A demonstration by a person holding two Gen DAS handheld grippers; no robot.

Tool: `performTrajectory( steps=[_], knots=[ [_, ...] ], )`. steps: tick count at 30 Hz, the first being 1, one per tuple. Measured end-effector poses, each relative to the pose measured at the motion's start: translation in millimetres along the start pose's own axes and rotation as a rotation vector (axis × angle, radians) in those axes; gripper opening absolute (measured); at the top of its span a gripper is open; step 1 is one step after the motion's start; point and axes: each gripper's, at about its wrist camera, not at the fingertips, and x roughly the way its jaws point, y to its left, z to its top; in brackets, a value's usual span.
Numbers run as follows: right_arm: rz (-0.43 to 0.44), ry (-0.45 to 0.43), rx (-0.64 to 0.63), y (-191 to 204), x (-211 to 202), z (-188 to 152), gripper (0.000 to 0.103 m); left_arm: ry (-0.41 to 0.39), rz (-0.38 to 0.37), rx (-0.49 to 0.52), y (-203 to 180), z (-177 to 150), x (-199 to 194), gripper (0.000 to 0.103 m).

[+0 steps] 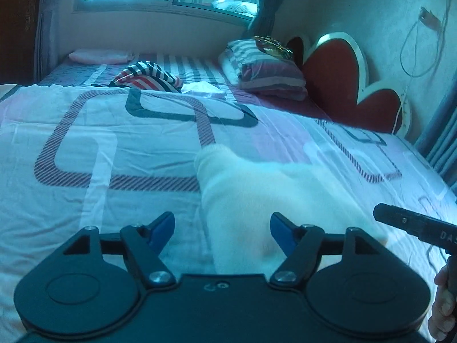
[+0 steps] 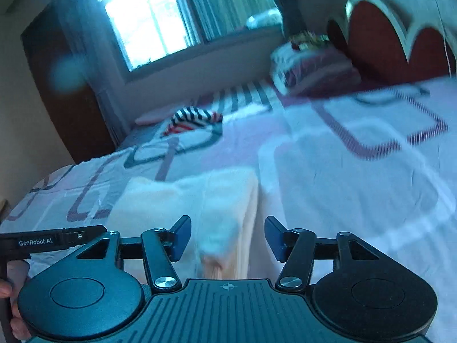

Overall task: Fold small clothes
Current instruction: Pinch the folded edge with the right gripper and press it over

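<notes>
A small cream-white garment (image 1: 257, 188) lies folded flat on the patterned bedsheet (image 1: 114, 143), its long folded edge running away from me. My left gripper (image 1: 222, 224) hovers over its near end, blue pads wide apart and touching nothing. The right wrist view is blurred; there the same garment (image 2: 200, 194) lies just ahead of my right gripper (image 2: 227, 230), whose jaws also stand open and hold nothing. The side of the right tool (image 1: 414, 223) and a hand (image 1: 442, 300) show at the right edge of the left wrist view.
A striped navy, white and red garment (image 1: 148, 78) lies crumpled farther up the bed, a small white folded cloth (image 1: 204, 88) beside it. Stacked striped pillows (image 1: 265, 68) sit against a red heart-shaped headboard (image 1: 342, 77). A pink folded cloth (image 1: 100, 56) lies under the window.
</notes>
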Motion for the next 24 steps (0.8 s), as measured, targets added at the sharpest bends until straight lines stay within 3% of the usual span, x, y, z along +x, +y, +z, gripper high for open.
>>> performTrajectory(
  steps=[2,4,5,6,11,13,16,24],
  knots=[
    [0.001,0.050,-0.037,6.2,21.1,11.1,0.055,0.035,-0.004,-0.012,-1.8,8.0,15.3,0.072],
    [0.000,0.107,-0.072,8.6,47.3,13.3,0.030,0.091,0.008,-0.002,-5.9,10.5,35.7,0.073],
    [-0.035,0.162,-0.096,8.5,62.3,9.2,0.010,0.126,0.017,0.006,-7.1,8.7,45.3,0.074],
    [-0.059,0.192,-0.126,8.3,72.1,5.0,0.006,0.152,0.016,0.012,-7.4,6.5,52.0,0.078],
    [-0.098,0.178,-0.174,9.6,74.9,-2.6,0.006,0.160,0.030,0.022,-8.7,4.1,47.3,0.079],
    [-0.098,0.150,-0.175,12.8,60.5,-2.5,0.006,0.130,0.038,0.071,-16.8,-0.2,29.4,0.074],
    [-0.071,0.134,-0.189,20.5,32.0,-12.4,0.007,0.093,0.061,0.129,-27.9,-20.4,2.1,0.074],
    [-0.055,0.170,-0.155,24.3,-19.6,-53.4,0.014,0.113,0.098,0.086,-33.7,-69.2,-33.2,0.074]
  ],
)
